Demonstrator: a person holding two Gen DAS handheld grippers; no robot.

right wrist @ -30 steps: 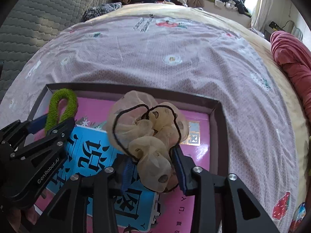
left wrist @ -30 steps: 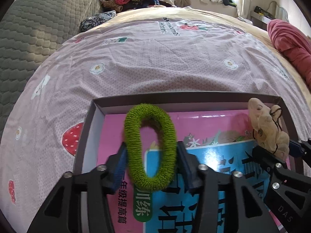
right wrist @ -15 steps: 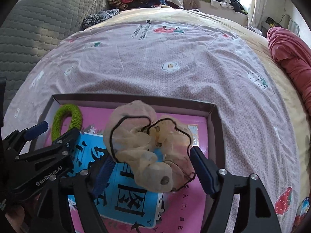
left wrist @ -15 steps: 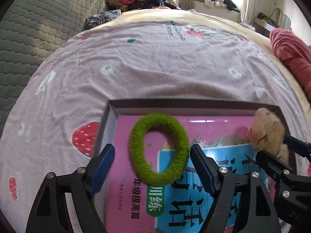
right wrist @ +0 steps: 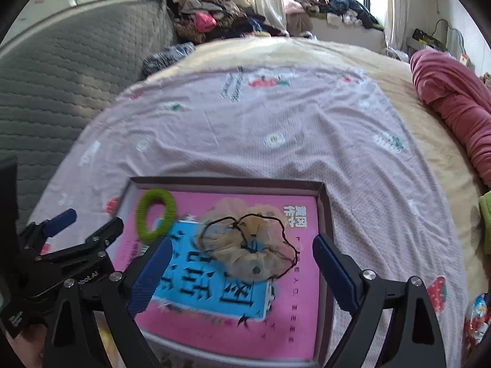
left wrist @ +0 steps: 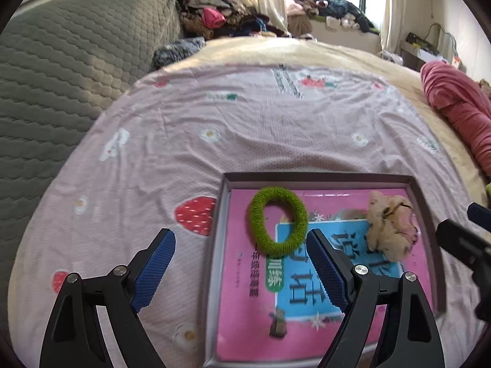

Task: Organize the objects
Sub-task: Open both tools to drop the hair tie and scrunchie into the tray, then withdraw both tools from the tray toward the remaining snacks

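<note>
A dark shallow box [left wrist: 319, 177] [right wrist: 227, 181] lies on the bed with a pink and blue book [left wrist: 294, 316] [right wrist: 276, 322] inside. A green hair ring [left wrist: 278, 220] [right wrist: 156, 216] lies on the book at the left. A beige sheer scrunchie [left wrist: 389, 228] [right wrist: 248, 247] with a black cord lies on the book at the right. My left gripper [left wrist: 241, 265] is open and empty, raised behind the green ring. My right gripper [right wrist: 241, 273] is open and empty, raised behind the scrunchie.
The box sits on a pink sheet [left wrist: 260, 122] printed with strawberries and flowers. A grey quilted headboard [left wrist: 61, 70] is at the left. A red bundle of fabric [left wrist: 457, 116] lies at the right. Piled clothes [left wrist: 221, 18] are at the back by the window.
Both grippers opened and let go: the green ring and the scrunchie now lie on the book. Both grippers have pulled up and back from the box.
</note>
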